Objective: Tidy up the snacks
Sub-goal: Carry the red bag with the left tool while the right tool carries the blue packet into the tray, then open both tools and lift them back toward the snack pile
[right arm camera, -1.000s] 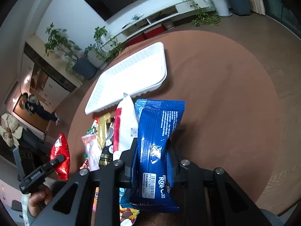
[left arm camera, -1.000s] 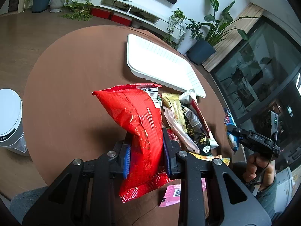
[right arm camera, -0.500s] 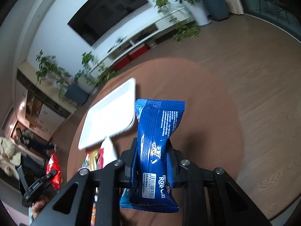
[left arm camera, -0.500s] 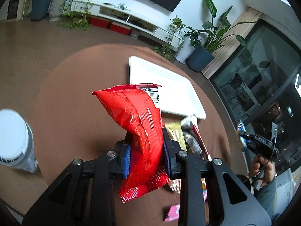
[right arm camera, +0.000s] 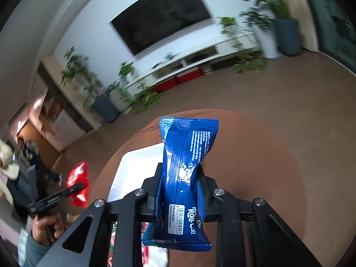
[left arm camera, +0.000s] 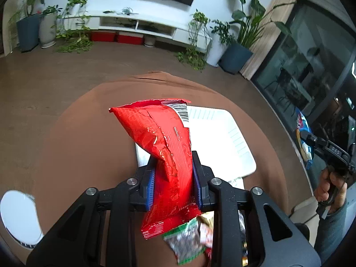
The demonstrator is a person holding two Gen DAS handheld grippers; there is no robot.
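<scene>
While its blue pads press in from both sides, the left tool (left arm camera: pixel 173 178) has the red snack bag (left arm camera: pixel 163 146) pinched at the waist, jaws nearly together on the crinkled foil; the bag stands upright with its barcode corner at the top and its lower end hanging below the fingers. Just under that lower end lies a green-edged packet (left arm camera: pixel 189 238), with other wrappers partly hidden behind the right finger. Beyond the fingertips, the white tray (left arm camera: pixel 224 142) rests on the round brown bench (left arm camera: pixel 89 133), partly covered by the bag. Off to the far right, a hand (left arm camera: pixel 329 182) grips the other tool's handle. Past the bench edge come the wooden floor, potted plants and a low white cabinet under a dark screen.

The right tool (right arm camera: pixel 180 182) is likewise clamped narrowly on the blue snack pack (right arm camera: pixel 184 178), held upright at its middle, white print on its face. Ahead and left of its fingers, a corner of the tray (right arm camera: pixel 133 162) shows on the bench (right arm camera: pixel 255 160). Farther left, the red bag (right arm camera: pixel 79 184) appears, blurred, in the left tool.
</scene>
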